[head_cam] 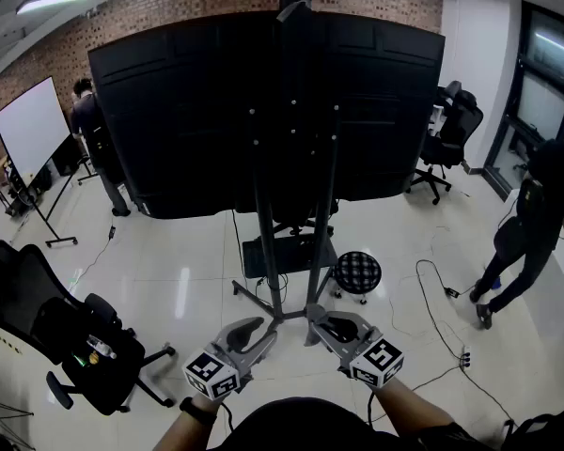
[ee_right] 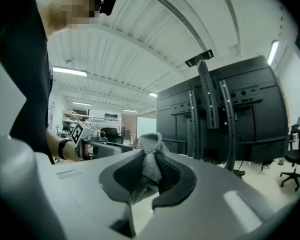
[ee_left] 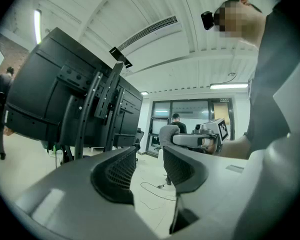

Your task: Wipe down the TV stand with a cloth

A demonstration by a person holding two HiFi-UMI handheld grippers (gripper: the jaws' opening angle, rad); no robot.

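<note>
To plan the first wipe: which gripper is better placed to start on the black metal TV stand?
The right. The right gripper is shut on the grey fuzzy cloth, while the left gripper is open and empty. Both hang about equally near the black metal TV stand.

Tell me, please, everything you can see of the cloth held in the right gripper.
The cloth is a small grey piece with a fuzzy nap, like terry or microfibre. It is bunched up and pinched upright in the right gripper, whose dark jaws are closed on its middle. A rounded tuft stands above the jaws and a wrinkled part hangs below them. It touches only the jaws and is held in the air, apart from the TV stand.
</note>
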